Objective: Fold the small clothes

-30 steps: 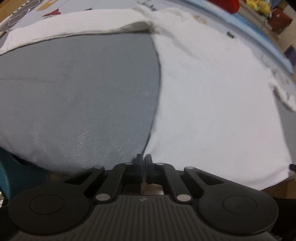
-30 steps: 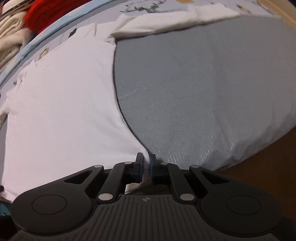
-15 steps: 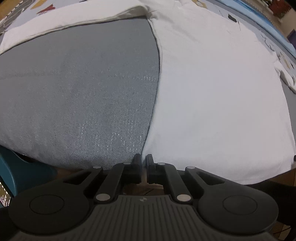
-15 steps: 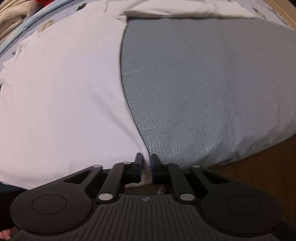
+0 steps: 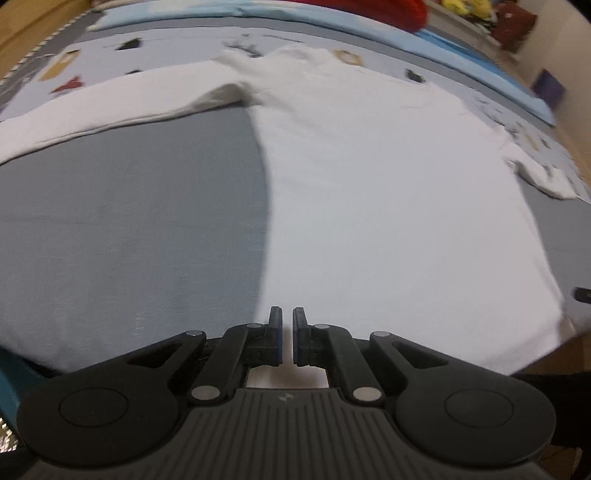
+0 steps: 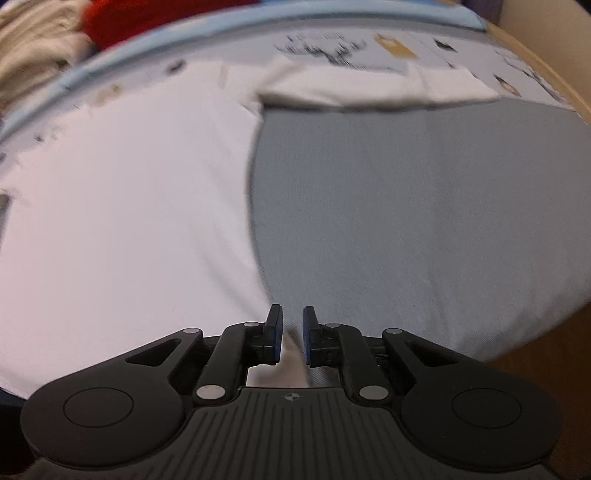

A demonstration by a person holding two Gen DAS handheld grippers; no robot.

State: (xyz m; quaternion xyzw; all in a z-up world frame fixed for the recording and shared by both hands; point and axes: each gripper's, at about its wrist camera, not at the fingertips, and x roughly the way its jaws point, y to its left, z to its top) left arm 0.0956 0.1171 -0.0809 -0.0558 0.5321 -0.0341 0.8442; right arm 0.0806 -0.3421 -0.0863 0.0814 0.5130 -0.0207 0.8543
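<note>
A: Location of the white shirt (image 5: 388, 206)?

B: Flat on the grey sheet (image 5: 129, 221), one sleeve (image 5: 110, 107) stretched sideways. Red fabric (image 6: 147, 18) lies beyond, clear of it.

A: Claws?

B: Left gripper (image 5: 287, 336) slightly apart, gripping nothing. Right gripper (image 6: 292, 336) has just been opening over the shirt's edge, pads not pressing.

We see the right gripper (image 6: 292, 334) jaws just opening off the white shirt (image 6: 122, 229) hem; left gripper (image 5: 287, 334) pads part slightly.
</note>
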